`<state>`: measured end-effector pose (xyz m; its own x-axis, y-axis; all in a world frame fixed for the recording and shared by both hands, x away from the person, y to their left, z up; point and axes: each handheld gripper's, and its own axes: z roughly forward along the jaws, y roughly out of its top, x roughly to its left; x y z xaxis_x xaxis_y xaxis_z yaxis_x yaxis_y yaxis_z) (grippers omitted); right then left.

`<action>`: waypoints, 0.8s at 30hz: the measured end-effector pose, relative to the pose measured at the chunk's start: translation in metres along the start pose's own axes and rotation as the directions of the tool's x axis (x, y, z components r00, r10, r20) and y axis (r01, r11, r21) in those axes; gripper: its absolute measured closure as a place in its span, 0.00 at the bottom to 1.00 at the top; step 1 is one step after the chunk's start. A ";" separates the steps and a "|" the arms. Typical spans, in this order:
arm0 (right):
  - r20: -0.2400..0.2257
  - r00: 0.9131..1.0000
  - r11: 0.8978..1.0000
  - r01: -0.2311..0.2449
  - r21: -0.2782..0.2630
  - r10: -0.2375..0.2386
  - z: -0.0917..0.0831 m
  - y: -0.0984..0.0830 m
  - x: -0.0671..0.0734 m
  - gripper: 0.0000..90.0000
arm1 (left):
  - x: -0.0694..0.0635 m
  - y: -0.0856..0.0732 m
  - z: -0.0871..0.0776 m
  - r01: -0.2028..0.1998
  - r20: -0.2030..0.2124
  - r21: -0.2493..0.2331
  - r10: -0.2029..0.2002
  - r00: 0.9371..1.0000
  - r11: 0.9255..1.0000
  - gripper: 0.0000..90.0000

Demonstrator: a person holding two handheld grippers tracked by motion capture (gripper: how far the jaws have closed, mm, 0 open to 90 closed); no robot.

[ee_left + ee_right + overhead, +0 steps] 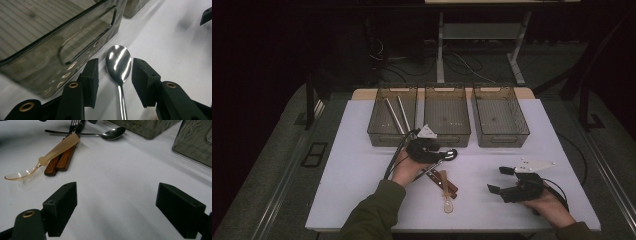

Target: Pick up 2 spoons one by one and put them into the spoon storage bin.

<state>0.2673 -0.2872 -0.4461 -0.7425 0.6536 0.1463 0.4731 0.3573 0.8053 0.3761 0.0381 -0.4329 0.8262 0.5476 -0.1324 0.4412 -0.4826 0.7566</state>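
We noted the left gripper (pixel 115 82) half-open, straddling the shiny steel spoon (pixel 119 63) beside the smoky plastic bin (pixel 50 52), pads untouching, apparently lining up a grasp; right gripper (pixel 116 207) wide, empty.

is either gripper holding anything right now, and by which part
Nothing is held. The left gripper has its fingers either side of the metal spoon near its bowl, not pressing. The right gripper is open.
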 end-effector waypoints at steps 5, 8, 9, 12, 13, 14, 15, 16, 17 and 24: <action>0.001 1.000 1.000 0.002 0.000 -0.002 0.000 0.000 0.000 0.19 | -0.001 0.003 0.011 -0.006 0.003 0.024 0.006 1.000 1.000 0.63; 0.001 1.000 1.000 0.002 0.000 -0.002 0.000 0.000 0.000 0.19 | 0.000 0.005 0.015 -0.006 0.007 0.029 0.006 1.000 1.000 0.65; 0.001 1.000 1.000 0.002 0.001 -0.002 0.000 0.000 0.000 0.19 | 0.000 0.005 0.017 -0.007 0.010 0.033 0.007 1.000 0.999 0.66; 0.001 1.000 1.000 0.003 0.002 -0.003 0.001 -0.001 0.000 0.19 | 0.001 0.006 0.021 -0.002 0.009 0.044 0.002 1.000 0.999 0.66; 0.001 1.000 1.000 0.002 0.003 -0.002 0.001 -0.001 0.000 0.19 | 0.001 0.006 0.022 -0.005 0.010 0.048 0.004 1.000 0.999 0.67; 0.001 1.000 1.000 0.003 0.003 -0.003 0.001 -0.001 0.000 0.19 | 0.001 0.006 0.024 -0.005 0.009 0.053 0.004 1.000 0.999 0.67; 0.001 1.000 1.000 0.004 0.004 -0.004 0.001 -0.001 0.000 0.19 | 0.001 0.007 0.025 -0.006 0.008 0.058 0.006 1.000 0.998 0.67; 0.001 1.000 1.000 0.004 0.004 -0.004 0.001 -0.001 0.000 0.19 | 0.001 0.007 0.026 -0.004 0.007 0.057 0.004 1.000 0.998 0.67; 0.001 1.000 1.000 0.005 0.003 -0.005 0.001 -0.001 0.000 0.19 | 0.001 0.007 0.027 -0.006 0.009 0.060 0.005 1.000 0.998 0.66; 0.004 1.000 1.000 0.009 0.008 -0.009 0.001 -0.001 0.000 0.19 | -0.001 0.005 0.032 -0.024 0.005 0.079 0.024 1.000 0.997 0.65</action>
<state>0.2675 -0.2866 -0.4477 -0.7448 0.6530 0.1371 0.4703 0.3681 0.8021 0.3890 0.0133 -0.4491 0.8382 0.5325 -0.1178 0.4474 -0.5479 0.7068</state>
